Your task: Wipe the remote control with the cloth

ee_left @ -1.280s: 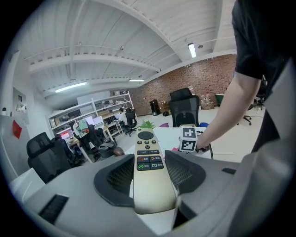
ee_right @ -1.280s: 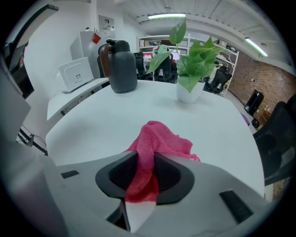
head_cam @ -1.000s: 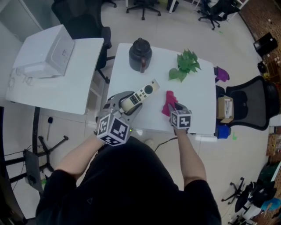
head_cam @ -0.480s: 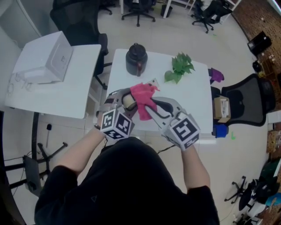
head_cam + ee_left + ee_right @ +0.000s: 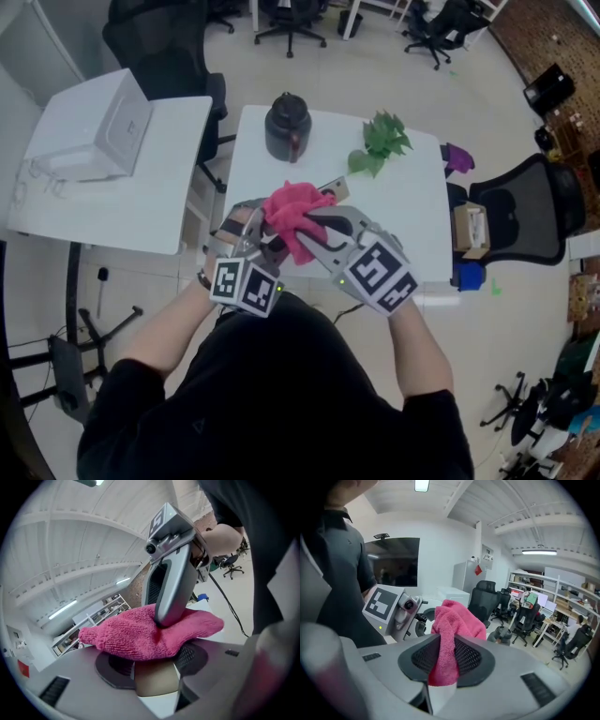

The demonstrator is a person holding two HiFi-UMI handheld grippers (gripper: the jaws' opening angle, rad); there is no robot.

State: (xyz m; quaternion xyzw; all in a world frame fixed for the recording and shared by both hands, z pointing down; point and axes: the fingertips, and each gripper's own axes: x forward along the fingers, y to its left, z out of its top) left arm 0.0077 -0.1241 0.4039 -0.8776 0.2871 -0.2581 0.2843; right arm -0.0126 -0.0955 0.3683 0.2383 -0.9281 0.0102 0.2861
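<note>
Cloth [image 5: 452, 620] soft, limp, bunched tight in right tongs [image 5: 446, 660]; remote control [image 5: 154, 681] stiff, smooth, likely slippery, clamped near one end by left tongs [image 5: 152, 665].

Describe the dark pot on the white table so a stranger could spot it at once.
Start at the small white table in front of the person. At its far left corner in the head view, left of the green leaves, stands the dark pot. It is round, lidded and nearly black, the only dark vessel on that table.
</note>
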